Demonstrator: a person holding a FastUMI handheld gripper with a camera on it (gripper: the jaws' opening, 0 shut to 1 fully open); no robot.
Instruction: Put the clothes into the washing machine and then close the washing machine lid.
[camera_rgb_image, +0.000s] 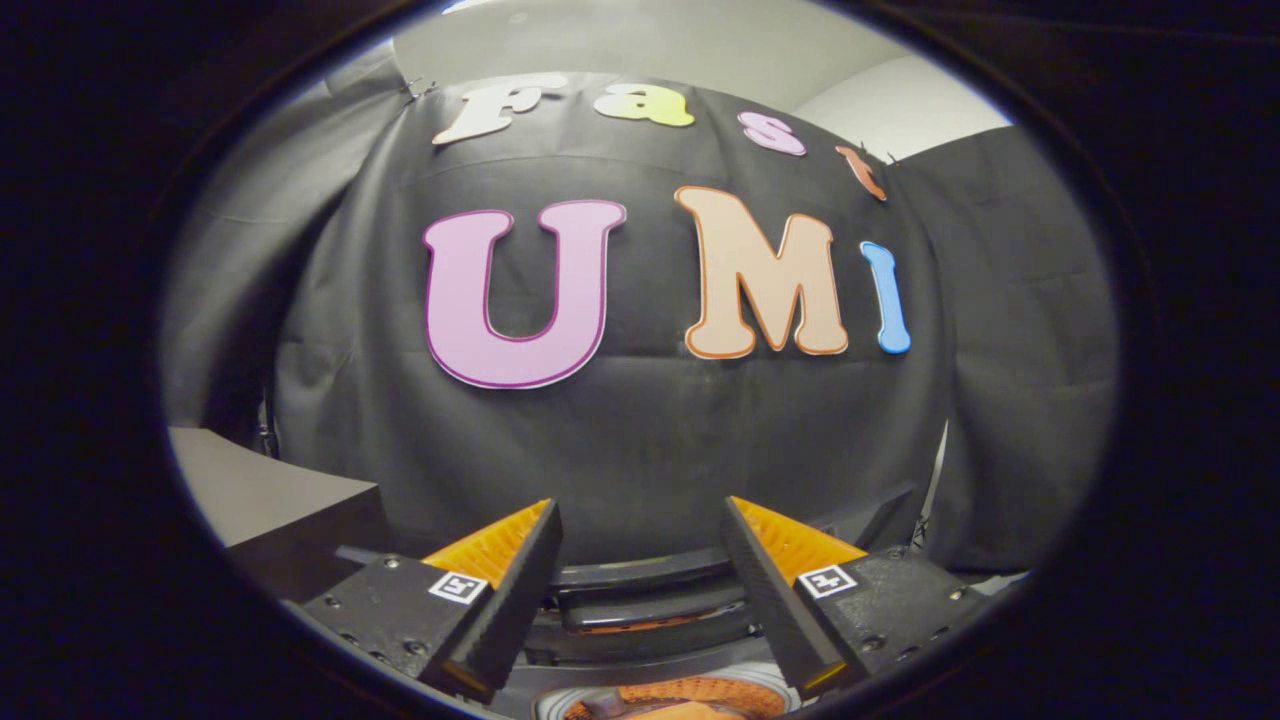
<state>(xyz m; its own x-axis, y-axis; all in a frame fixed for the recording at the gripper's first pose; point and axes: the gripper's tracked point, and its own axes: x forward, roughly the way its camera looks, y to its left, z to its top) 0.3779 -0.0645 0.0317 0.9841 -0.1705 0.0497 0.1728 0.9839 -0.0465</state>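
Observation:
My gripper (640, 508) is open, and nothing sits between its fingers. It points level at the booth's black cloth wall. Below the fingers and close in lies the washing machine (645, 612), seen as dark curved bands that look like its raised lid. Under those bands a pale round rim (553, 706) shows, with something orange (690, 695) inside it. I cannot tell whether that orange thing is clothing or part of the tub.
A grey-topped block or table (262, 492) with a dark side stands to the left of the fingers. The black cloth wall (640, 440) hangs close ahead, and a lighter room wall (900, 100) shows above it.

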